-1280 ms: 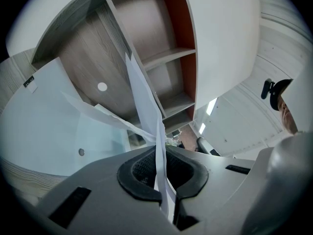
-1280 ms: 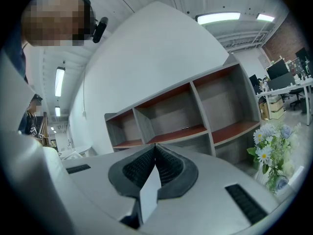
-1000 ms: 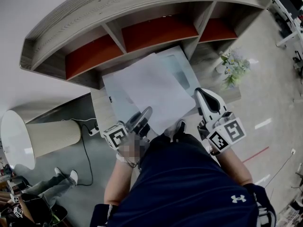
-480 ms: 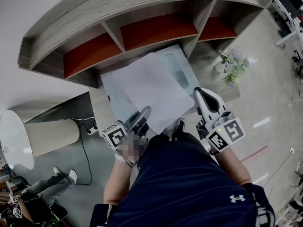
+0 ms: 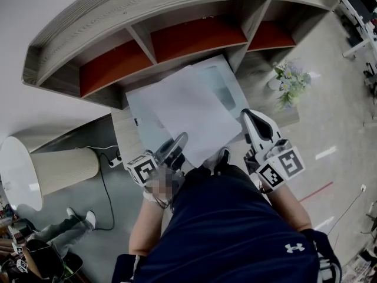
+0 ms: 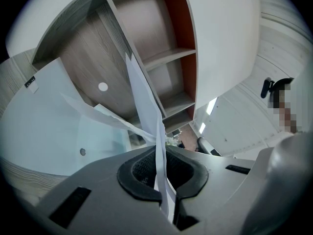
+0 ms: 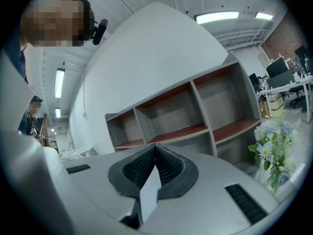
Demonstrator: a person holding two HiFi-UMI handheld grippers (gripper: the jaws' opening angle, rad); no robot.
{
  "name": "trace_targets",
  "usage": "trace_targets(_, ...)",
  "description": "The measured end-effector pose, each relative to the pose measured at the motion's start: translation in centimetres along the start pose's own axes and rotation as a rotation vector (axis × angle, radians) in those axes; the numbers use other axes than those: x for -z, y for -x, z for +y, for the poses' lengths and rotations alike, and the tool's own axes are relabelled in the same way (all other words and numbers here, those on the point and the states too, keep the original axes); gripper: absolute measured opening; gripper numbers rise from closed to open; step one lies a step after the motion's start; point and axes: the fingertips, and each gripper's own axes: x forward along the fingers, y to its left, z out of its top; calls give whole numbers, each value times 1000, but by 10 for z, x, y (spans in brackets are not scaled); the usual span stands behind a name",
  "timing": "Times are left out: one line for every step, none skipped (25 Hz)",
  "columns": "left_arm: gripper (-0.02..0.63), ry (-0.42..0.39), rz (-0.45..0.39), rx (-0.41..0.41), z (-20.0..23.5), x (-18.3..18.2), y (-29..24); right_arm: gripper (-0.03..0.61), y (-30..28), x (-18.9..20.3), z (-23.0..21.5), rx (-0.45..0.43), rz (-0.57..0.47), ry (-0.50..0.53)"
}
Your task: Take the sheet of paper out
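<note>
Firmly, the left gripper's (image 6: 161, 161) pads (image 6: 139, 169) are clamped on the paper (image 6: 145, 104), which passes edge-on between them and rises up and away toward the shelf (image 5: 177, 40). From the head view, this grip is at the sheet's near corner, close to the person's body. The rest of the sheet spreads out over a pale, see-through sleeve (image 5: 143, 114). The sleeve lies on the desk (image 5: 125, 137) in front of the shelf's red-lined compartments. Whether any part of the sheet is tucked inside the sleeve I cannot tell.

The right gripper's (image 7: 155, 161) jaws are closed together, with a white sliver (image 7: 148, 196) caught low between the pads. I cannot tell whether that sliver is the sheet's other near corner. From above, this gripper sits just beside the sheet's right edge and points toward the shelf. Flowers (image 5: 291, 82) stand to the right of the sleeve, beyond the right gripper.
</note>
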Motion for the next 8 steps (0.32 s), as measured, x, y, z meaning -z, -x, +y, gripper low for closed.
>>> trace_targets(18, 0, 1, 0, 0, 0, 0, 5, 0, 0, 1, 0, 0, -1)
trace_targets(18, 1, 1, 0, 0, 0, 1, 5, 0, 0, 1, 0, 0, -1)
trace_targets(18, 1, 2, -1, 0, 0, 1, 5, 0, 0, 1, 0, -1, -2)
trace_targets(18, 1, 2, 0, 0, 0, 1, 5, 0, 0, 1, 0, -2, -3)
trace_targets(18, 0, 2, 0, 0, 0, 1, 5, -1, -1, 1, 0, -3, -2)
trace_targets(18, -1, 2, 0, 0, -1, 0, 5, -2, -1, 1, -1, -5, -2)
trace_targets(18, -3, 2, 0, 0, -3, 0, 5, -3, -2, 1, -1, -8, -1)
trace_targets(18, -5, 3, 0, 1, -4, -1, 5, -4, -2, 1, -2, -10, -1)
